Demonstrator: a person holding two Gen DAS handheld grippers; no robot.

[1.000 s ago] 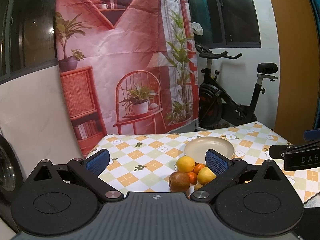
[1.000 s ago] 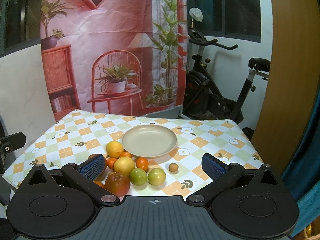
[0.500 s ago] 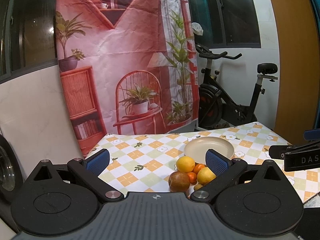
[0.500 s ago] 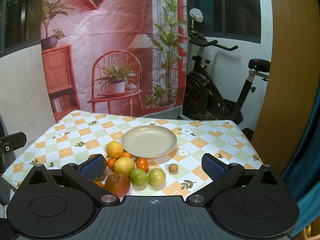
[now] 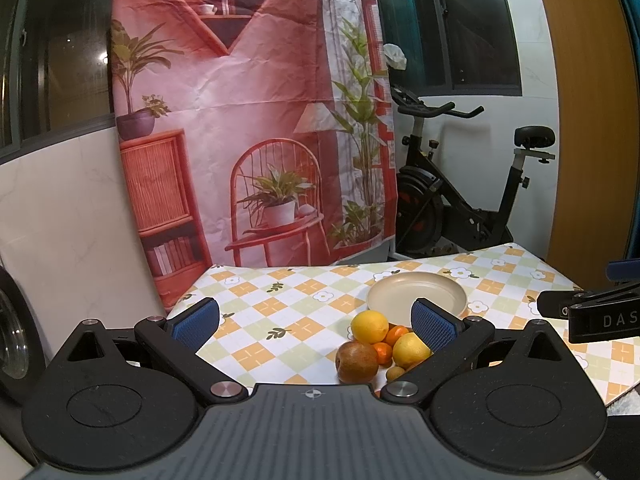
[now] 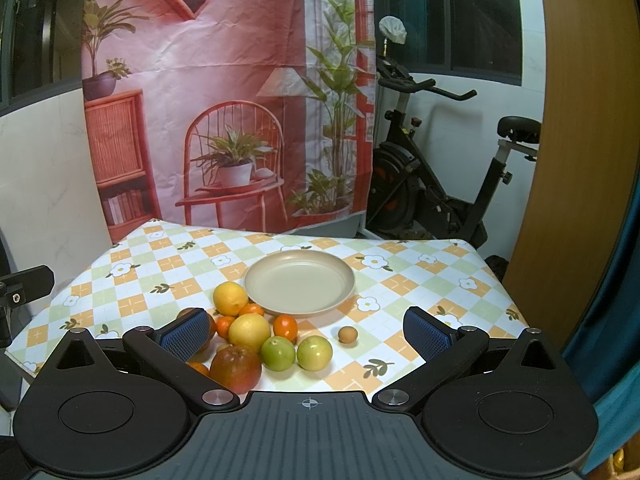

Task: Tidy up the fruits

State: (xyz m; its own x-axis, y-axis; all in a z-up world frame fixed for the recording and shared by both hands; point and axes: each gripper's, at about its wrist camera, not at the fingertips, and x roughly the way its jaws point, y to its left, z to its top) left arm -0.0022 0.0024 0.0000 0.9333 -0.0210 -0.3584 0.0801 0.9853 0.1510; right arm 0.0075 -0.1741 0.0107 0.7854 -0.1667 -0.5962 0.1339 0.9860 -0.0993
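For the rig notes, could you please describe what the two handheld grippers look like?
Both the left gripper and right gripper are matte black, with ribbed bodies, round discs, silver pivot screws and blue textured pads on the jaws. White letters "DAS" mark the right one's side.

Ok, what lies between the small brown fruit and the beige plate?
Right wrist view: only bare checked tablecloth separates the small round brown fruit from the round beige plate.

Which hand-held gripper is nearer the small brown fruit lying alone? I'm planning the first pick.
Right hand-held gripper: the small brown fruit lies just ahead between its open fingers. Left hand-held gripper is farther left.
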